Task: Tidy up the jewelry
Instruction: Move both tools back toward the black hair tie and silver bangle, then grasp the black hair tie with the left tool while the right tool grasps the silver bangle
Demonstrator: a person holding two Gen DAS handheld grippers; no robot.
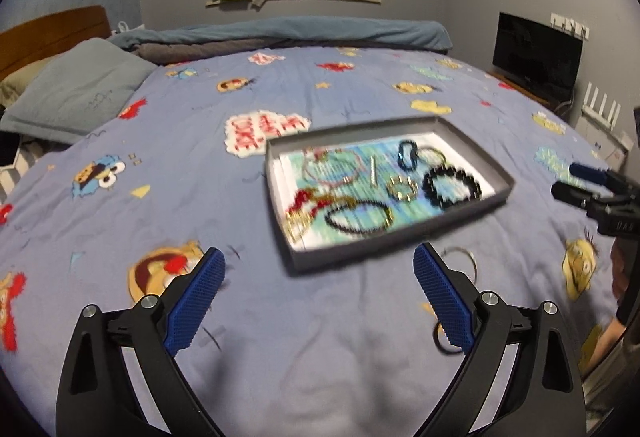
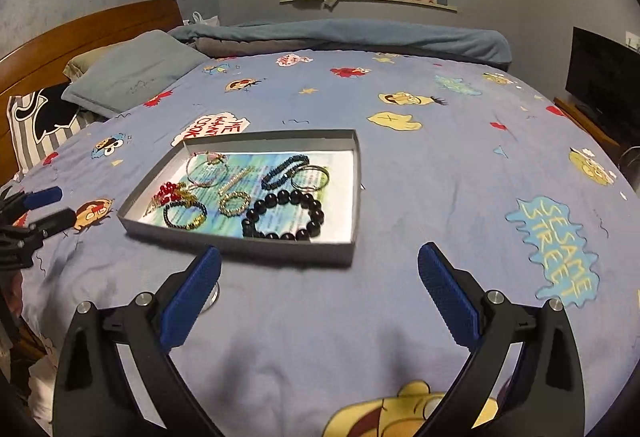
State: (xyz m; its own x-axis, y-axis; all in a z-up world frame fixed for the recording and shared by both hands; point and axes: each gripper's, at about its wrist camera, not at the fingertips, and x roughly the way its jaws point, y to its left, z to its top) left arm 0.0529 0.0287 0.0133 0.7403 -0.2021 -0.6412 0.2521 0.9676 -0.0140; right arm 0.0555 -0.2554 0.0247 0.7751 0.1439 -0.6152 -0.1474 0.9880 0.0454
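Note:
A shallow grey tray (image 2: 340,253) lies on the bed and holds several bracelets: a large black bead bracelet (image 2: 284,215), a gold ring bracelet (image 2: 234,204), a dark blue one (image 2: 285,170) and a silver bangle (image 2: 310,177). The tray (image 1: 404,233) is blurred in the left wrist view. A silver bangle (image 1: 464,261) lies on the sheet just in front of the tray, by my left gripper's right finger; another ring (image 1: 442,341) lies behind that finger. My left gripper (image 1: 318,297) is open and empty. My right gripper (image 2: 320,297) is open and empty; a silver object (image 2: 212,299) peeks from behind its left finger.
The bed has a blue cartoon-print sheet (image 2: 440,165), a grey pillow (image 2: 132,73) and a wooden headboard (image 2: 80,33) at the left, and a rolled blue blanket (image 2: 360,33) at the far edge. A dark monitor (image 1: 536,57) stands at the right.

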